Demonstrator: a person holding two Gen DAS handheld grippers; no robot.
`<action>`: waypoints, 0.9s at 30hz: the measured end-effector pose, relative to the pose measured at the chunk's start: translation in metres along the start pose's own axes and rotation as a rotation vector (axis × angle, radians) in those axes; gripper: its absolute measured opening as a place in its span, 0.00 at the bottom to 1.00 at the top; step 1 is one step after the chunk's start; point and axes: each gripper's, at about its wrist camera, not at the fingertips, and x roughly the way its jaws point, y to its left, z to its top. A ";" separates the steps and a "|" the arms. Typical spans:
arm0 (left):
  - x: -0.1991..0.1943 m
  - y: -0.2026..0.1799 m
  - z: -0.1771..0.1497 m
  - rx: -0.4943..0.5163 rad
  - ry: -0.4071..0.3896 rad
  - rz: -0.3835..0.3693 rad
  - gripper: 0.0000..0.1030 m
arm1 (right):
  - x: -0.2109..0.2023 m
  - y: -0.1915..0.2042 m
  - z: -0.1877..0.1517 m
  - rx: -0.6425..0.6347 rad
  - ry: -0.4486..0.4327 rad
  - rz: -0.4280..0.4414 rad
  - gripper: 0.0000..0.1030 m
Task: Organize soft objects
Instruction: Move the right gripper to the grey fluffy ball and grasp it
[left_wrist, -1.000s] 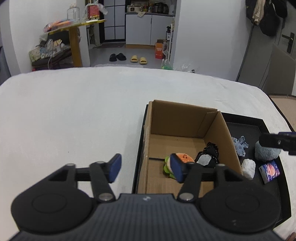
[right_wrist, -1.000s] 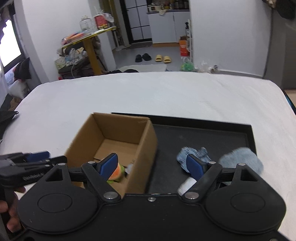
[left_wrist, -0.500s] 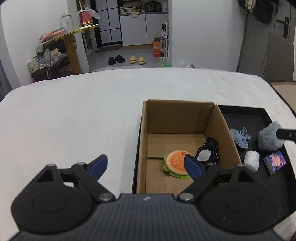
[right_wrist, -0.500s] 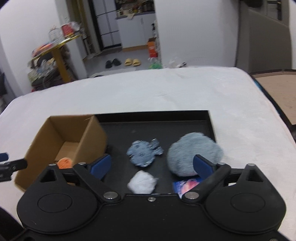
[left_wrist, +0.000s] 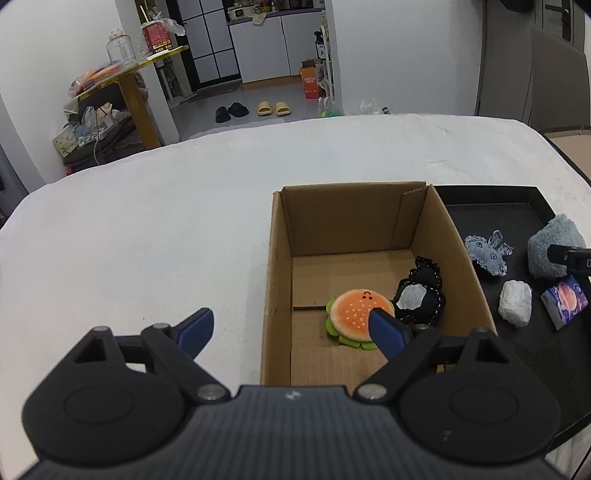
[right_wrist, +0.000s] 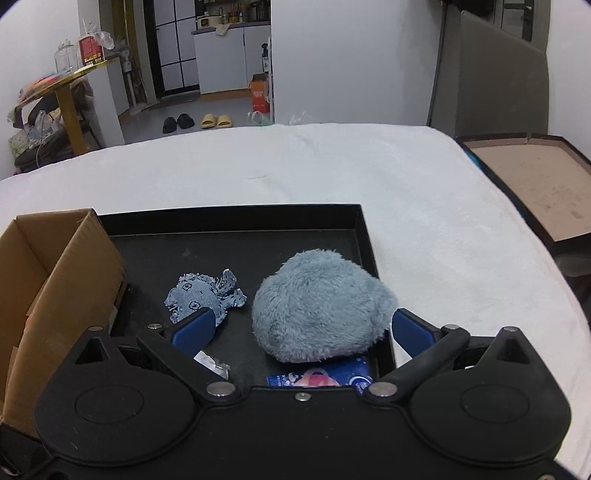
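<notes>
Here, no legible writing; left claw (left_wrist: 291, 330) spread empty, right claw (right_wrist: 301, 330) opening around grey plush (right_wrist: 321, 304).

Left tongs (left_wrist: 291, 330): black plastic, two round hubs, ribbed centre plate, silver pivot screws, blue pads (left_wrist: 384, 332). Right tongs (right_wrist: 303, 330): same black build, smooth centre, blue pads (right_wrist: 194, 328), silver screws.

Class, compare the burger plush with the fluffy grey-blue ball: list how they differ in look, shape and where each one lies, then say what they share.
The burger plush is flat, orange with a green felt edge and a small stitched face; the fluffy grey-blue ball is rounded, plain and shaggy. The burger plush lies inside the cardboard box; the ball sits on the black tray. The ball is clearly bulkier. Both are soft toys, and neither is gripped.
</notes>
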 end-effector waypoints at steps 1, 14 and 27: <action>0.000 -0.001 0.000 0.000 -0.005 0.000 0.87 | 0.003 0.000 0.001 0.003 0.001 0.003 1.00; 0.001 0.001 0.004 -0.040 -0.027 -0.002 0.87 | 0.033 -0.004 -0.003 -0.013 0.031 -0.078 1.00; -0.001 0.007 0.003 -0.059 -0.003 -0.014 0.87 | 0.026 -0.002 -0.002 -0.048 0.007 -0.059 0.66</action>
